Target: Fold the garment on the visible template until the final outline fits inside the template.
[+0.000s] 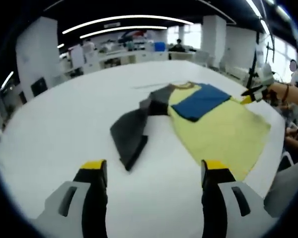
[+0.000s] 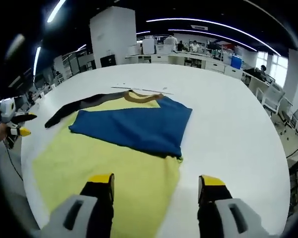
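A garment lies flat on the white table. It has a yellow body, a blue sleeve folded across the chest, and a grey sleeve spread out to the side. My left gripper stands open over bare table, short of the grey sleeve. The right gripper is in a hand at the garment's far side. In the right gripper view, my right gripper is open above the yellow hem, with the blue sleeve ahead of it and nothing between the jaws. The left gripper is at the left table edge.
Faint thin marks lie on the table beyond the brown collar. A forearm reaches in at the right. White pillars, benches and people stand far behind. The table edge curves close on both sides.
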`<state>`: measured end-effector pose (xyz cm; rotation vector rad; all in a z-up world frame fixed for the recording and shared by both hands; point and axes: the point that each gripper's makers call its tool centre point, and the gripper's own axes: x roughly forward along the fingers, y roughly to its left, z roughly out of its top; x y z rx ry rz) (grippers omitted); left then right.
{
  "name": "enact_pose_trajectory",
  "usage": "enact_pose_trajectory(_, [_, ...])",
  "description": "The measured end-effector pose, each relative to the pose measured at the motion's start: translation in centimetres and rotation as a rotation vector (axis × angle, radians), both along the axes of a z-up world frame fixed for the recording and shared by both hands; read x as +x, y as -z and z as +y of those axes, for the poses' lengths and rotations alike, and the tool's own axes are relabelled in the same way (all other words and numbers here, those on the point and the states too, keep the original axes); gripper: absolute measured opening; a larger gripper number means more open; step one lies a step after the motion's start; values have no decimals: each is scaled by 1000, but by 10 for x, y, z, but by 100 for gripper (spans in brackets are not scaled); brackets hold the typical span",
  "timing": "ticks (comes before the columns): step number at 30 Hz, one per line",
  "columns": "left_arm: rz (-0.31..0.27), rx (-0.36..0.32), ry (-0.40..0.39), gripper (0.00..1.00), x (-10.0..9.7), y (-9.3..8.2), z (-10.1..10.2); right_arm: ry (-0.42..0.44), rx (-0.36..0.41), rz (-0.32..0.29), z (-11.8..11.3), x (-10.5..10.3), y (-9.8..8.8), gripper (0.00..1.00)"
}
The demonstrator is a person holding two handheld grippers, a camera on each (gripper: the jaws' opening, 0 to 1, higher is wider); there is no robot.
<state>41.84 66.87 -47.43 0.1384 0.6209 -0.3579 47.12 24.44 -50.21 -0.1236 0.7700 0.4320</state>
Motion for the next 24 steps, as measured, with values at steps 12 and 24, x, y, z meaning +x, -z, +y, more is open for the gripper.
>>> enact_pose_trajectory(12, [-4,59,-68,50,25,30,31,-80,62,-31,25,-31,-25,86])
enact_pose_trajectory(24, [-33,1,-100,23,37,44,33,-86,71,-93,33,-54,-45,88])
